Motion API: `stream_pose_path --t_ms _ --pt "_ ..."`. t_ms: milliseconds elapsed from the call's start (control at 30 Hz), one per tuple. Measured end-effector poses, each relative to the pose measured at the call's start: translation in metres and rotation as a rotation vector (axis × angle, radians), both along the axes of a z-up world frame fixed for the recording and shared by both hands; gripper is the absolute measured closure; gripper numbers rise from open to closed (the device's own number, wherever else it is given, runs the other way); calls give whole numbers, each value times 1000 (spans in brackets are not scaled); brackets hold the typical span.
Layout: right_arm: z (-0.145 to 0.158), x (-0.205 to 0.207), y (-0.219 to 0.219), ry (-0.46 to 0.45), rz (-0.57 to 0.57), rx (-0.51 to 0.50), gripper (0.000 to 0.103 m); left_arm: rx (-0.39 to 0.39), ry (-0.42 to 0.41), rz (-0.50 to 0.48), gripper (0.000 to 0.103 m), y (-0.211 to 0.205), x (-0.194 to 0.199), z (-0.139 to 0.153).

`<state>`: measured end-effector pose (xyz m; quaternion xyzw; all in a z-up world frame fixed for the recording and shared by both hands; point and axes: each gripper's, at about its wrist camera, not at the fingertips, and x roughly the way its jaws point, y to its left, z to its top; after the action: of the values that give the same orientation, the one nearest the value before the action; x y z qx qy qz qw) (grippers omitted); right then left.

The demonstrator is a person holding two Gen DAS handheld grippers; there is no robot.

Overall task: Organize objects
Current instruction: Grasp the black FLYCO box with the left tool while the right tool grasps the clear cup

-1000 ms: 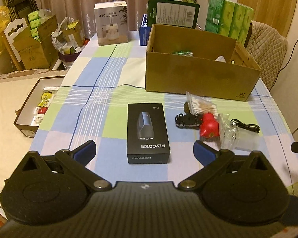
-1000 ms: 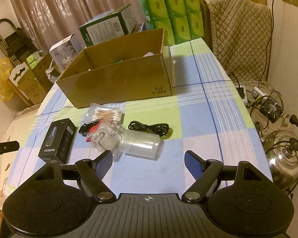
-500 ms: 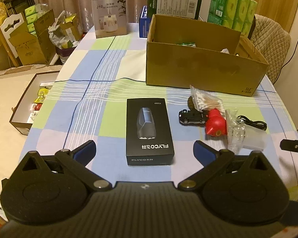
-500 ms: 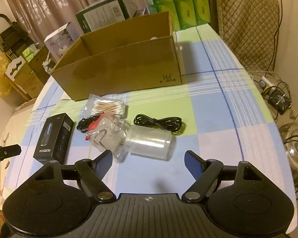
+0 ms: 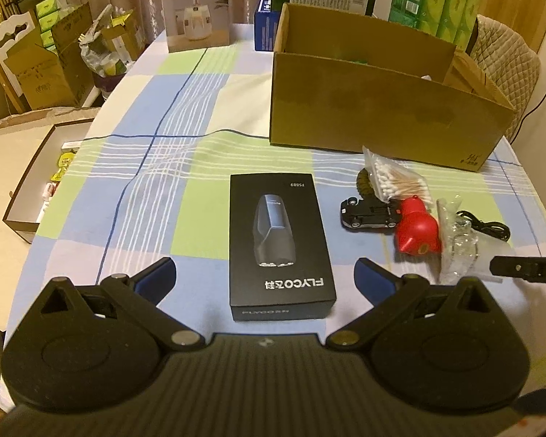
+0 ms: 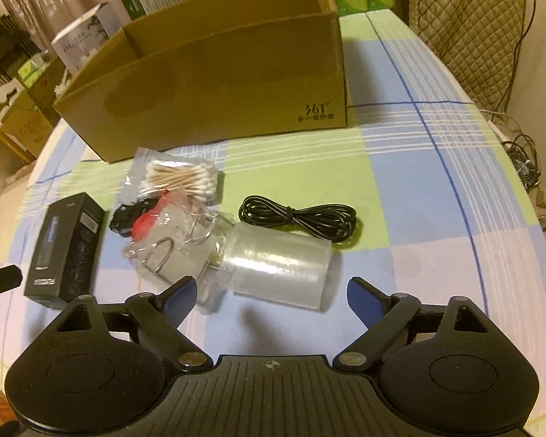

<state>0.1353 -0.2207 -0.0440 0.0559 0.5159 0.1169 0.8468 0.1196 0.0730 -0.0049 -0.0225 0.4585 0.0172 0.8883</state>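
Both wide-open, empty hand-held grippers had drawn nearer over the last second; the left (image 5: 264, 276) framed the black box (image 5: 281, 245) on the worktop (image 5: 185, 167); the right (image 6: 271, 295) neared the clear jar (image 6: 278, 267), so picking up seemed close.

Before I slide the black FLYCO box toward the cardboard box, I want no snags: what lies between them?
Only bare checkered tablecloth separates the FLYCO box from the cardboard box, as the left wrist view shows.

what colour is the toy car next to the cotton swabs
Black. The toy car shows best in the left wrist view, lying beside the red toy.
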Motion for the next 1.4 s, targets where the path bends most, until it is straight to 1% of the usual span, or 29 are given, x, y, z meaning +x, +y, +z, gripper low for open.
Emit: stream_pose_path --t_ms 400,567,667,733,767,800,1033,1067,1267,1400 --pt "-21 24 11 61 -4 -17 14 -19 4 8 1 5 13 -10" --pt "-22 27 10 49 -3 -18 14 -23 9 2 1 3 16 -13" --pt "-22 27 9 46 3 -35 15 -14 11 -6 1 1 17 -14" --pt "-21 26 8 41 5 -37 18 -13 15 -9 1 0 18 -15" --pt "-20 25 7 35 5 -45 26 -13 17 -10 1 0 18 -16" --pt "-19 24 7 30 9 -54 27 -12 19 -11 1 0 18 -17" --pt "-14 21 2 24 28 -66 28 -10 27 -14 1 0 20 -19" --pt "-12 20 1 19 29 -67 32 -13 27 -14 1 0 20 -19" --pt "-3 13 -3 -13 48 -77 32 -20 45 -2 1 6 28 -25" --pt "3 10 -6 -35 48 -69 32 -28 48 -18 1 4 37 -26"
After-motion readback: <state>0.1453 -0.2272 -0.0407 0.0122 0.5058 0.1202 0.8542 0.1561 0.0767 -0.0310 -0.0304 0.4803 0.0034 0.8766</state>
